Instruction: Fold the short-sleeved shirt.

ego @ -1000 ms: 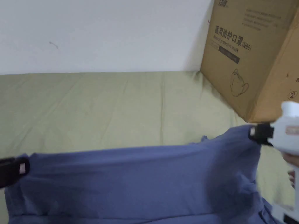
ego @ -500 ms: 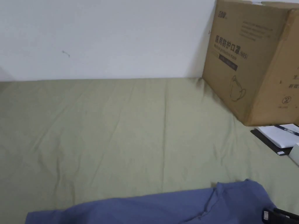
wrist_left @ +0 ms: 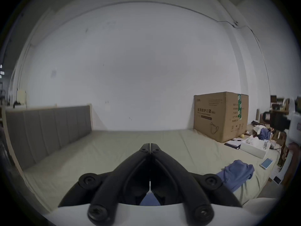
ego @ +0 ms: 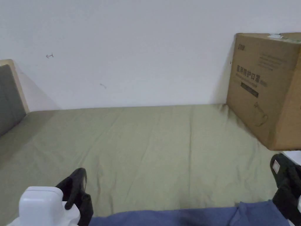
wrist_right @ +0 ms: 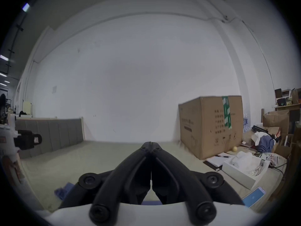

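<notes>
Blue short-sleeved shirt [ego: 191, 216]: lying along the near edge of the green bed sheet [ego: 152, 153], one bunched end showing at the right of the left gripper view [wrist_left: 236, 174]. Left gripper [wrist_left: 149, 145]: jaws pressing together with no gap at the tips, pointing toward the white wall [ego: 132, 50]; blue cloth is showing beneath their base, but whether they are pinching it cannot be told. Right gripper [wrist_right: 151, 143]: jaws likewise meeting tip to tip, blue cloth peeking under them, grip on it unclear. Cardboard box [ego: 266, 88]: standing on the sheet at the right, against the wall. Grey padded headboard [wrist_left: 48, 128]: standing at the left end.
</notes>
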Demonstrator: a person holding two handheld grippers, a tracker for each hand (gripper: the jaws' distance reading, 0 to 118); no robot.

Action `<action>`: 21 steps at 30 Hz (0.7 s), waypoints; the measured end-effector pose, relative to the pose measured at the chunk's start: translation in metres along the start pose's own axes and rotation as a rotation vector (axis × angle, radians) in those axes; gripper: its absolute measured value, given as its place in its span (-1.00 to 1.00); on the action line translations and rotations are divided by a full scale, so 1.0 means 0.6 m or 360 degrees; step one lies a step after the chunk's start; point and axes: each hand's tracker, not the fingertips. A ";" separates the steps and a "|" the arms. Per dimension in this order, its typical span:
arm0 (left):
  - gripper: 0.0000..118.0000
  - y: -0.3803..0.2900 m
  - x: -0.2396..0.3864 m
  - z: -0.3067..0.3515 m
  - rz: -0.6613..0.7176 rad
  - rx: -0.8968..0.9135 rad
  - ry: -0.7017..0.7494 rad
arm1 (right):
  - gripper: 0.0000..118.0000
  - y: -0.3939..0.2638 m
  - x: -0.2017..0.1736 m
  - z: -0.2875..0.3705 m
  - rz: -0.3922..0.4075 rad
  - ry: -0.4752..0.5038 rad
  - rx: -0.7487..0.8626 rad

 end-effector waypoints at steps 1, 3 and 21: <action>-1.00 0.002 0.007 0.007 0.0028 -0.0006 -0.0017 | -0.99 -0.002 -0.009 0.005 -0.0007 -0.0029 -0.0015; -1.00 0.002 0.019 0.011 0.0044 0.0010 0.0020 | -0.99 -0.005 -0.027 0.010 0.0019 -0.0068 -0.0054; 0.98 -0.212 -0.350 -0.238 0.1542 -0.1600 -0.0823 | -0.99 -0.023 -0.043 -0.023 -0.0126 0.0328 -0.0662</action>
